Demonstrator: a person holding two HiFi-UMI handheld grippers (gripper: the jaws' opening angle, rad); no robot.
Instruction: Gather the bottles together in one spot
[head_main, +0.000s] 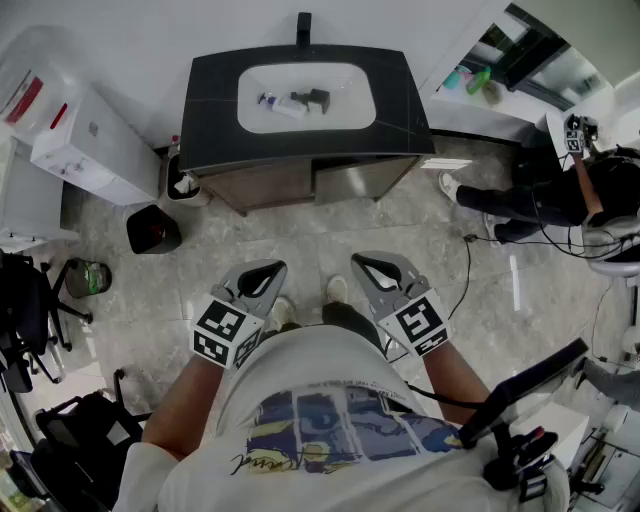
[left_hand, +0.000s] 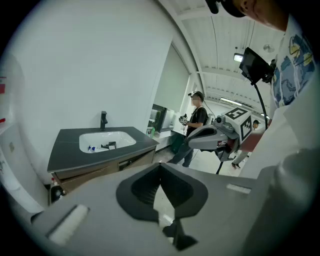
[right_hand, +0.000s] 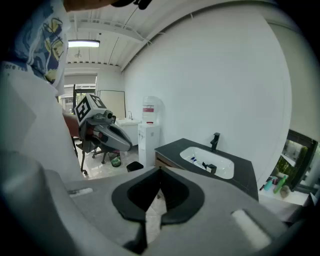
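grippers: 2 | left gripper (head_main: 270, 268) and right gripper (head_main: 365, 262) both pinched fully together, nothing held | bottles: 2 | white bottle (head_main: 281, 104) and dark bottle (head_main: 313, 97) lie side by side in sink basin (head_main: 250, 80), well apart from grippers

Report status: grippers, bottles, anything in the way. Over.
Left gripper and right gripper shut, empty, at waist. Bottles lying in sink basin, well ahead. Black bin beside vanity, off the straight path.
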